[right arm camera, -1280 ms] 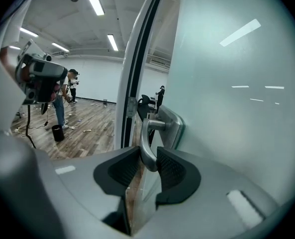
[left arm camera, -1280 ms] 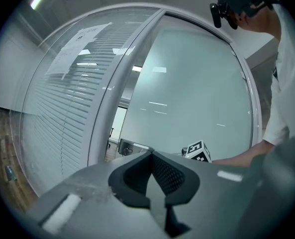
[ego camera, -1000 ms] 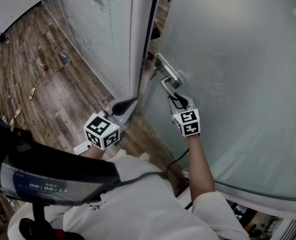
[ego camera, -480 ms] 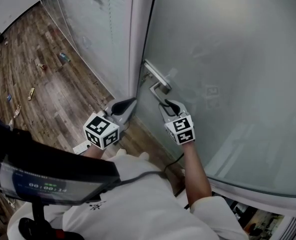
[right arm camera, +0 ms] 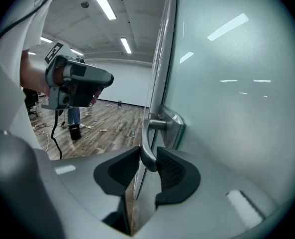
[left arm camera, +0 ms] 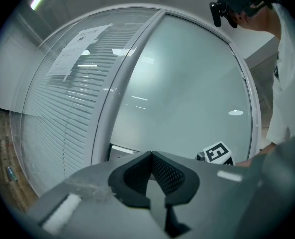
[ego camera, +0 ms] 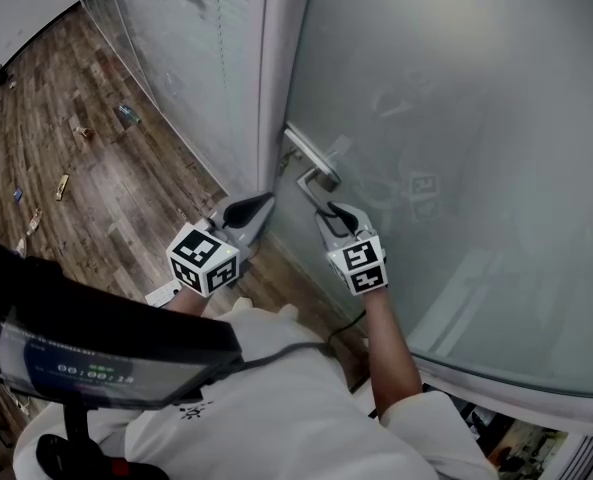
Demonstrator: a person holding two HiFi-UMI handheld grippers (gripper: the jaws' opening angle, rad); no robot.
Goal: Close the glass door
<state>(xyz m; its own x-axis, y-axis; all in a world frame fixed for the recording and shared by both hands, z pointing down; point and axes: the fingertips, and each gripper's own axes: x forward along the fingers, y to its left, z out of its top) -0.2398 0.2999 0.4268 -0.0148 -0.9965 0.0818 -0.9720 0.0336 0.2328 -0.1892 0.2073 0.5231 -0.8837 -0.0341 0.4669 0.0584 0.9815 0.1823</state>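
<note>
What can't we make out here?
Latch: head view, hidden where the glass door edge meets the frame; shut fully or not, cannot tell.
Sheet on the partition: left gripper view, print too small.
Floor litter: head view, too small.
Behind the door: frosting hides it.

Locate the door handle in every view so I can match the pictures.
Head view: door handle near the centre, just above the right gripper.
Left gripper view: not visible, hidden behind the left gripper.
Right gripper view: centre, clamped between the jaws.
Shared landmark: the frosted glass door.
</note>
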